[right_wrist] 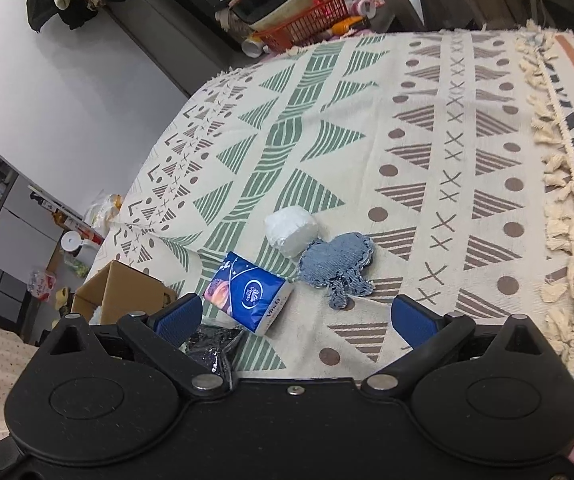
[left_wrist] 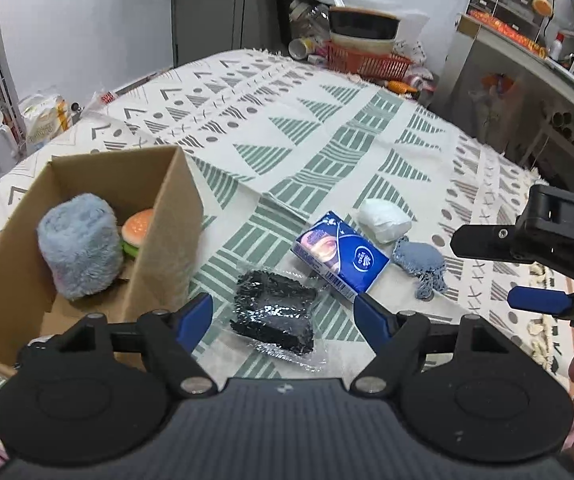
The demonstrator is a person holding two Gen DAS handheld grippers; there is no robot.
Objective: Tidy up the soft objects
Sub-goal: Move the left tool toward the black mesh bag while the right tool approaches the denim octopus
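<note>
Soft things on the patterned cloth [left_wrist: 327, 128], both jaws spread wide and empty.

Cardboard box [left_wrist: 159, 248], left of the left gripper [left_wrist: 283, 312], holds a blue fluffy roll [left_wrist: 81, 246]; black wrapped sponge [left_wrist: 273, 314] lies between its jaws, tissue pack [right_wrist: 247, 292] ahead of the right gripper [right_wrist: 297, 318].

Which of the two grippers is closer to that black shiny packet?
Left. The left gripper hangs open right over the black shiny packet; the right gripper, also open, is off to its right, beyond the tissue pack.

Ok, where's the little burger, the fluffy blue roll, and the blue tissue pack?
Burger [left_wrist: 140, 221]: left wrist view, on its orange bun top.
Fluffy blue roll [left_wrist: 81, 246]: left wrist view, middle of its side.
Blue tissue pack [right_wrist: 249, 292]: right wrist view, on its round logo.
</note>
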